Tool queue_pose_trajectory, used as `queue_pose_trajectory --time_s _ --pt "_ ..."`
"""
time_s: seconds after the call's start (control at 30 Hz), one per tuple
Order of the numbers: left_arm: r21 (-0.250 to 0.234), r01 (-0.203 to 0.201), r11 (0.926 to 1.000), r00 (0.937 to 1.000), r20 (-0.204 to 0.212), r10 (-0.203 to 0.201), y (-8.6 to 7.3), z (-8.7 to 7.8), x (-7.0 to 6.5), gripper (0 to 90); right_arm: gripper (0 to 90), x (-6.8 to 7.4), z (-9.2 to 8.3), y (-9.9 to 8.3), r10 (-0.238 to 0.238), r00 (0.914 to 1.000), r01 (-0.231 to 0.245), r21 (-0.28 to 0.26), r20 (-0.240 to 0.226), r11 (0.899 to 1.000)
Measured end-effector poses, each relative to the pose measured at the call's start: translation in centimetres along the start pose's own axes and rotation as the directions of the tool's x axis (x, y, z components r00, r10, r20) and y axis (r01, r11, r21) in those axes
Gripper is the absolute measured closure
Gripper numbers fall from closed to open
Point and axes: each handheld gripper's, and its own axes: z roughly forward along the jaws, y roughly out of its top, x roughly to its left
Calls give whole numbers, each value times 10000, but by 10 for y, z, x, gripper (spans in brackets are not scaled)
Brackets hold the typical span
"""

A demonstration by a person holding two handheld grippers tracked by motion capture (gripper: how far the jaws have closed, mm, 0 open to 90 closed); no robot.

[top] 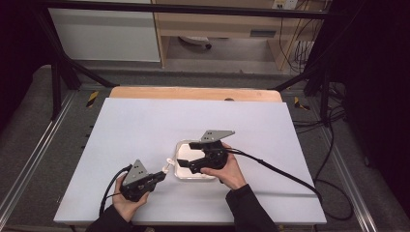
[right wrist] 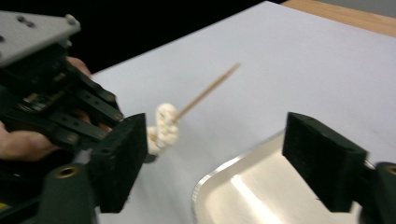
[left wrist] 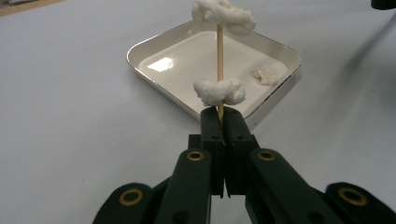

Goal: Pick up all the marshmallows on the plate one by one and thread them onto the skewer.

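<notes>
Skewering: 3 puffs [left wrist: 219, 91], 1 skewer [left wrist: 219, 51]

- Looked like a lab test rig: black metal frame [top: 63, 67] stood around the white-topped table [top: 145, 130].
- Loose black cables [top: 333, 145] trailed over grey carpeted floor [top: 29, 125].
- Light wooden shelving unit [top: 217, 24] stood behind.

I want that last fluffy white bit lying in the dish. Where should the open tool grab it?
Pinch the loose white piece across its middle, coming straight down from above with the right tool. It lies flat near the dish corner, and the raised rim blocks a sideways approach. It looks soft, so probably squeeze gently.
</notes>
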Motion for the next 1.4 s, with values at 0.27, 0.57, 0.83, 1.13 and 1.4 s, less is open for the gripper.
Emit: queue_pose_trajectory --time_s 0.27,0.57,0.83,1.13,1.4 --pt "170 235 9996 9997 8 -235 -2 0 3 886 116 -15 -7 -19 -276 9939 162 1059 1069 9942" --pt "202 272 9994 9996 69 -273 -2 0 3 886 231 -27 -6 -44 -269 9865 -96 2218 1612 9750" --pt "237 241 9994 9996 114 -244 -2 0 2 886 409 -27 0 -59 -436 9852 -55 2842 1659 9588" --pt "236 228 9995 9996 131 -231 -2 0 3 886 502 -26 4 -63 -532 9902 92 3193 1293 9476" --pt "235 215 9995 9997 132 -218 -2 0 3 886 589 -24 4 -65 -565 9913 142 3312 1186 9435"
